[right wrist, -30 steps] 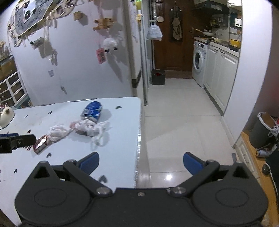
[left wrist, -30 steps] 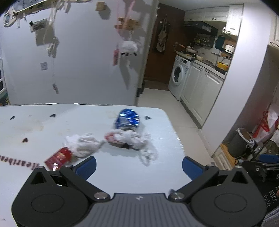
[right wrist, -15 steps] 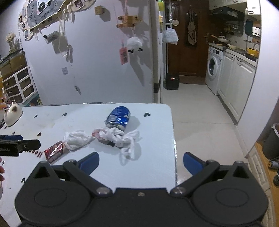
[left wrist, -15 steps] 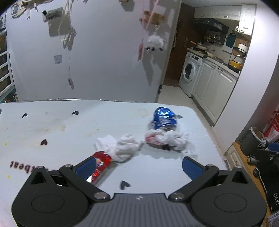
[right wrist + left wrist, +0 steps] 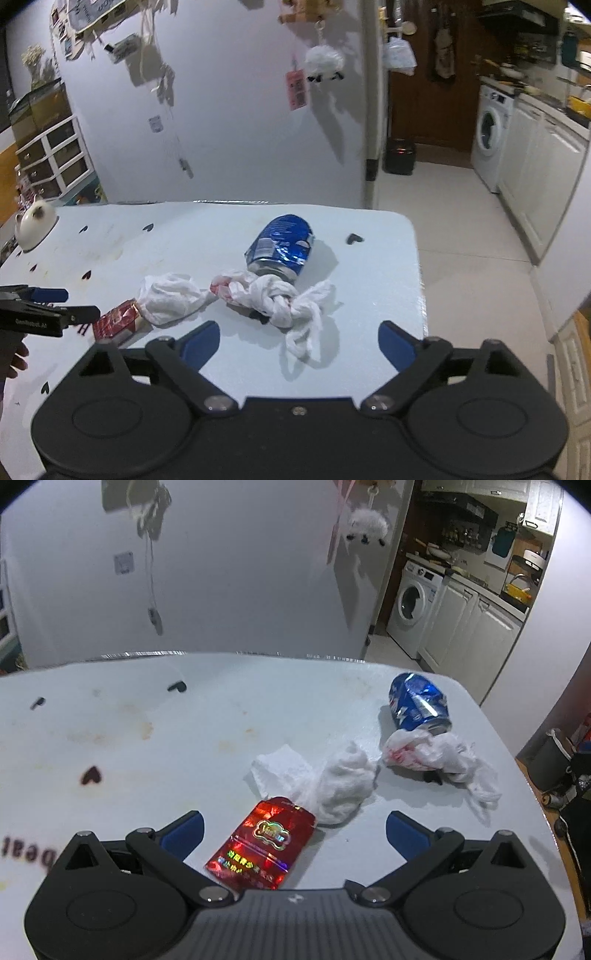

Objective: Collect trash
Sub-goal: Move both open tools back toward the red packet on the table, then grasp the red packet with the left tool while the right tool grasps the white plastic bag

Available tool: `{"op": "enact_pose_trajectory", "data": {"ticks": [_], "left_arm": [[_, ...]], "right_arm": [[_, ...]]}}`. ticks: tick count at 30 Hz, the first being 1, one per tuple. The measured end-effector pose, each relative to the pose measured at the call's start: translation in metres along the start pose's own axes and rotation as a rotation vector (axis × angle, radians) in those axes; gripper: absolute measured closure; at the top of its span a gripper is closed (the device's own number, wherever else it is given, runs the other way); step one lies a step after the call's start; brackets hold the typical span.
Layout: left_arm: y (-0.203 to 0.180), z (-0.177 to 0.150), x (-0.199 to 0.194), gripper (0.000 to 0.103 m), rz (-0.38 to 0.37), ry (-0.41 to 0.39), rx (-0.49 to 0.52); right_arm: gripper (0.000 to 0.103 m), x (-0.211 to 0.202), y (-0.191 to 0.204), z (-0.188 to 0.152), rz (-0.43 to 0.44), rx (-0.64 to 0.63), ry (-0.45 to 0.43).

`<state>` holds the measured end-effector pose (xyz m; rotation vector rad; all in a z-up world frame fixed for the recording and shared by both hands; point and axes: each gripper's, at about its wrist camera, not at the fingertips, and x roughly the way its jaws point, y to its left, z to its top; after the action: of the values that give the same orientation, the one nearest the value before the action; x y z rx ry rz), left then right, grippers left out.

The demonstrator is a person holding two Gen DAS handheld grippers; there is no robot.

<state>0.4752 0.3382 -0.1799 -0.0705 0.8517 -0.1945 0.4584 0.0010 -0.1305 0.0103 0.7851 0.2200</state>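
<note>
On the pale blue table (image 5: 155,753) lie a shiny red foil packet (image 5: 263,845), a crumpled white tissue (image 5: 332,782), a knotted white plastic bag (image 5: 436,757) and a crushed blue can (image 5: 417,703). My left gripper (image 5: 293,830) is open, with the red packet lying between its fingers but untouched by the pads. My right gripper (image 5: 299,338) hovers over the knotted bag (image 5: 273,295), its jaws closing but still wide, with only the bag's loose tail between them. The can (image 5: 282,247), tissue (image 5: 170,297) and packet (image 5: 116,321) lie beyond it. The left gripper (image 5: 48,306) shows at the left edge there.
The table's right edge (image 5: 419,280) drops to a tiled floor. A white rounded object (image 5: 35,225) sits at the table's far left. A wall with hanging items stands behind the table. A washing machine (image 5: 491,136) and cabinets line the kitchen beyond. Dark heart marks dot the tabletop.
Both grippers moved in over the table and lower. The red packet now lies between the left fingers; the knotted bag sits just ahead of the right ones, which have narrowed slightly.
</note>
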Motion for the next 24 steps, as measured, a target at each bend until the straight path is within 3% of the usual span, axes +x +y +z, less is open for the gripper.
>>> {"op": "enact_pose_trajectory", "data": {"ticks": [11, 15, 24], "left_arm": [[0.027, -0.007, 0.053, 0.000, -0.044, 0.105, -0.023], [0.023, -0.011, 0.054, 0.008, -0.089, 0.121, -0.020], [0.014, -0.022, 0.048, 0.025, -0.116, 0.154, -0.038]], "right_arm": [[0.016, 0.089, 0.010, 0.026, 0.108, -0.139, 0.075], [0.016, 0.122, 0.014, 0.030, 0.132, -0.194, 0.115], [0.016, 0.177, 0.020, 0.026, 0.189, -0.274, 0.206]]}}
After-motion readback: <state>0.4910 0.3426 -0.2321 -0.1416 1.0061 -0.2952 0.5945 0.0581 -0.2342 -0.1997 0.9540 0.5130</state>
